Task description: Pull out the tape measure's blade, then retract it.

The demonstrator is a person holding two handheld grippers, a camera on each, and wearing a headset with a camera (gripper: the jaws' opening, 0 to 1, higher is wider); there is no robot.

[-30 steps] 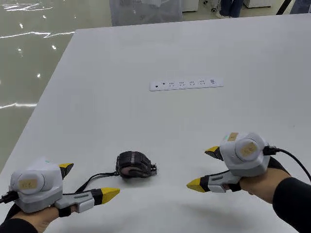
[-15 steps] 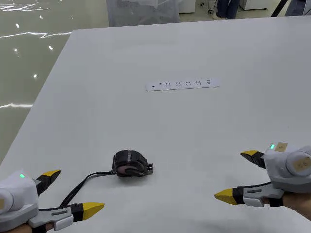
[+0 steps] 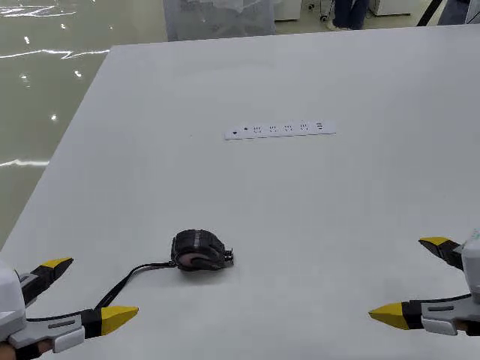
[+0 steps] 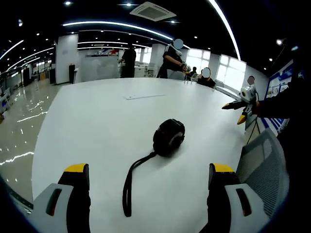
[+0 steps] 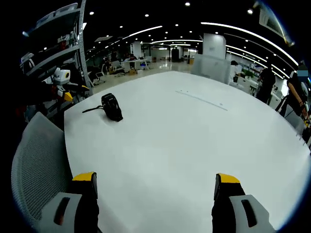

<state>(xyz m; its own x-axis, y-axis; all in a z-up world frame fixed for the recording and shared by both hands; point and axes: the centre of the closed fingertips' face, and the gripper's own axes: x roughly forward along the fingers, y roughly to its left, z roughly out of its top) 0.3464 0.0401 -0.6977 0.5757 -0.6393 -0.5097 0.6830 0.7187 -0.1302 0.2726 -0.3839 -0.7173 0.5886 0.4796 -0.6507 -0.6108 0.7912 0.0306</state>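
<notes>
While your left gripper (image 3: pixel 88 291) hangs over the near left edge of the table (image 3: pixel 322 202), its jaws stand wide apart with nothing between them. Your right gripper (image 3: pixel 411 278) is at the near right, its jaws just as spread and equally unloaded. Both are well apart from the tape measure (image 3: pixel 201 250), which rests on the table between them, nearer your left side. Its black strap (image 3: pixel 131 276) trails from the case toward your left gripper and lies loose on the white surface.

In your left gripper view the tape measure (image 4: pixel 169 137) sits straight ahead of the jaws, and the strap (image 4: pixel 130 184) runs back toward you, its end short of the tips. In your right gripper view the tape measure (image 5: pixel 111 106) lies far off to the left.

A white power strip (image 3: pixel 279 130) lies flat farther out on the table, well beyond the tape measure.
</notes>
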